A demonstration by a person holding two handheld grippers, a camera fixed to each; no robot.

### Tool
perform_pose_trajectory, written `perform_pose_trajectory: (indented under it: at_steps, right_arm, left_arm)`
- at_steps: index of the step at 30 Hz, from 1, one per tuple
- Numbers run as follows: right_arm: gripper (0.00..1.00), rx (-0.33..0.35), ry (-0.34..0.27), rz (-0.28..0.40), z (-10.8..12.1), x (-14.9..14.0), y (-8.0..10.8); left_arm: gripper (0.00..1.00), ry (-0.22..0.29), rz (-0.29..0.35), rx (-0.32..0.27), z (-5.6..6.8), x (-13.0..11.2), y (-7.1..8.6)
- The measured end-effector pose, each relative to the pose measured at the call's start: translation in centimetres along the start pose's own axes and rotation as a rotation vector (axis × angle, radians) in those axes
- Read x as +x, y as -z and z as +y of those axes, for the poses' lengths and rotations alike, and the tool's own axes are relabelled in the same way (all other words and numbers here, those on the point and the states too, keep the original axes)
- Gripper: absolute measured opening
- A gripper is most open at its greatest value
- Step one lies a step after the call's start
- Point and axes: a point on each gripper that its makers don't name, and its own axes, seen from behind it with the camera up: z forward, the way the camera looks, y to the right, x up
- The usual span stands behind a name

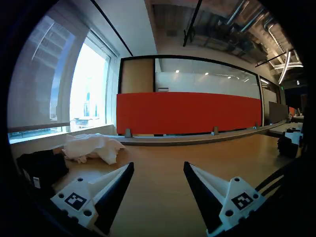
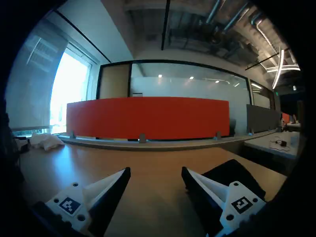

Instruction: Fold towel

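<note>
Lying crumpled on table (image 1: 237,158), towel (image 1: 93,147) sits beyond left gripper (image 1: 158,164).

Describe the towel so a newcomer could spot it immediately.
Start at the bright window on the left, then drop to the wooden table below it. The towel lies near the window end. It is white and crumpled, unlike the black bundle beside it.

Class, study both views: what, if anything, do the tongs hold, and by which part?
Nothing. The left tongs and right tongs stand open; the white towel lies crumpled farther off.
</note>
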Motion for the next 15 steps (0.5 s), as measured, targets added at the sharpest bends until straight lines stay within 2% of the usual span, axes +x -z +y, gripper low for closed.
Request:
perform_pose_trajectory:
  at_steps: [15]
  right_arm:
    - [1.0, 0.0, 0.0, 0.0, -0.02, 0.0, -0.01]
  left_arm:
    - [0.93, 0.0, -0.001, 0.0, -0.04, 0.36, 0.09]
